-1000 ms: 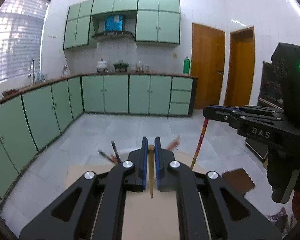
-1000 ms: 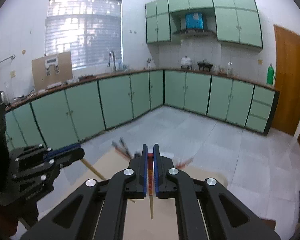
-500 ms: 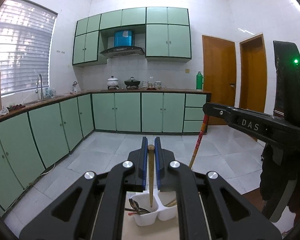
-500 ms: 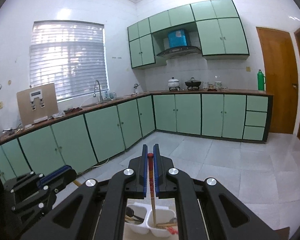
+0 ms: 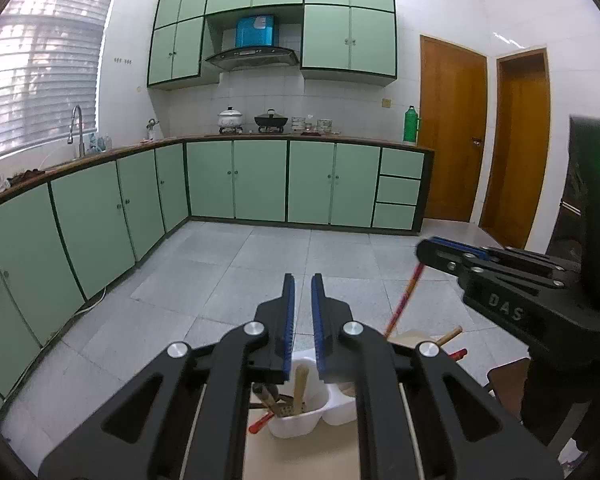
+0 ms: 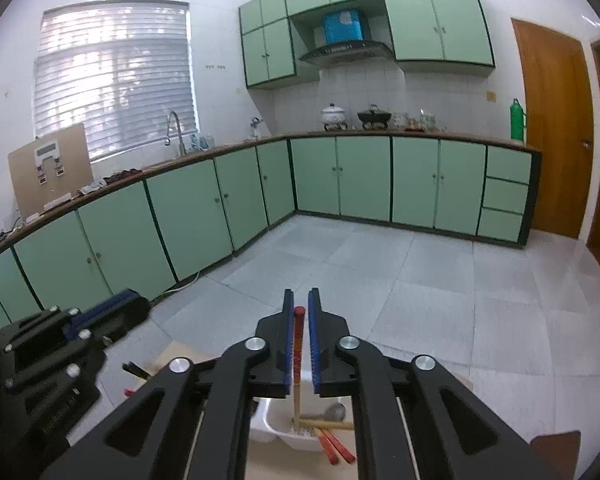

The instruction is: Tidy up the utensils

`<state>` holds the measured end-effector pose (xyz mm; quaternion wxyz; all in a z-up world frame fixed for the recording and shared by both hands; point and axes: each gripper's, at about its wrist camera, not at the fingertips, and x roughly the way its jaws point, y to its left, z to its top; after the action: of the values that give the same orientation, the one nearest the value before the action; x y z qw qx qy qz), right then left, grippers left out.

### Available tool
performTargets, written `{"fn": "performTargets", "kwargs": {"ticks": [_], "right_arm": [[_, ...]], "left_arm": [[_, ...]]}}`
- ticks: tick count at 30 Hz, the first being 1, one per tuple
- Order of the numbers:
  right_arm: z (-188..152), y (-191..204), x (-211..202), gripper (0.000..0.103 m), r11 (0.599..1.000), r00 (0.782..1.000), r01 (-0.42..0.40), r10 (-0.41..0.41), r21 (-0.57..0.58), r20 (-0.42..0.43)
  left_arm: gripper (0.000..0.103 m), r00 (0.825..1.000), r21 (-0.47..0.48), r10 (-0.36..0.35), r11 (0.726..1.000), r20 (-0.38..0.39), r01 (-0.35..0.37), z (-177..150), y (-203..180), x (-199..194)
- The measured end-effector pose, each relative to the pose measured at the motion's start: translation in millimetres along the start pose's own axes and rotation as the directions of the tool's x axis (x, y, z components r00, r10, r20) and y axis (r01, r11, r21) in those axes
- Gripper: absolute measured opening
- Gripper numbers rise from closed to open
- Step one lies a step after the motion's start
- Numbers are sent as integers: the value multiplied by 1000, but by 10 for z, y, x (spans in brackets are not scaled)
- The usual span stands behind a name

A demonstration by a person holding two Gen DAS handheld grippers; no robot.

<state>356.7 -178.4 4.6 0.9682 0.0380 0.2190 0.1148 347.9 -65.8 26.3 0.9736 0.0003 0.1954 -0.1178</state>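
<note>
Both grippers held over the white divided holder, jaws opening.

Left gripper [image 5: 302, 322]: blue pads parted by a narrow gap, nothing pinched; a wooden chopstick [image 5: 300, 390] is seen standing in the holder [image 5: 300, 426] at 6 o'clock, in its left compartment beside dark-handled utensils. Right gripper [image 6: 299, 336]: a red-topped chopstick [image 6: 298, 354] is seen upright between the parting pads, its lower end down in the holder's [image 6: 278, 434] right compartment at 6 o'clock; pad contact cannot be told. Red chopsticks [image 6: 332, 446] lean over the rim at 5 o'clock.
</note>
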Motion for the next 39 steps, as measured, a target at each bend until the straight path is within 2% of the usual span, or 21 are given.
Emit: {"fn": "performTargets", "kwargs": {"ticks": [1,3,6,7,9,11,13,17,26,30,33,39], "right_arm": [[-14,-22,-36,25,1000,1000,8,-8,5,4],[-17,-63,-119,41,1000,1000,23,-24,17,19],[-19,-110,-313,52,998,997,61,-61,17,42],[-33,-113,-388,60,997,996,74,-74,9,47],[-99,-88,-587,70,995,993,99,-98,-11,64],[-174,-54,-732,79,993,991,111,-109,-29,75],[-279,-27,-890,84,991,990,125,-121,-47,77],[-542,56,-1170,95,988,988,141,-137,-65,69],[-1028,2,-1685,97,992,992,119,-121,46,35],[-1180,46,-1878,97,990,990,139,-139,35,26],[-1247,101,-1978,97,990,990,138,-138,29,14],[-1269,241,-2223,97,995,995,102,-102,24,15]], "left_arm": [[16,1000,-10,1,1000,5,-1,0,20,-40],[29,1000,-19,1,1000,18,-1,-5,42,-141],[42,999,-19,3,1000,42,-3,7,65,-312],[50,999,-18,9,1000,49,-8,1,66,-390],[59,998,-20,16,1000,59,-15,-43,65,-536],[64,998,-22,17,1000,62,-16,-103,63,-668],[71,998,-31,24,999,60,-23,-187,72,-817],[75,998,-55,32,998,47,-29,-401,91,-1074],[83,999,-90,50,995,7,-49,-849,47,-1574],[89,998,-78,67,995,7,-66,-914,-6,-1796],[90,998,-74,62,995,14,-61,-947,-66,-1960],[92,998,-61,52,997,22,-51,-962,-214,-2216]]}}
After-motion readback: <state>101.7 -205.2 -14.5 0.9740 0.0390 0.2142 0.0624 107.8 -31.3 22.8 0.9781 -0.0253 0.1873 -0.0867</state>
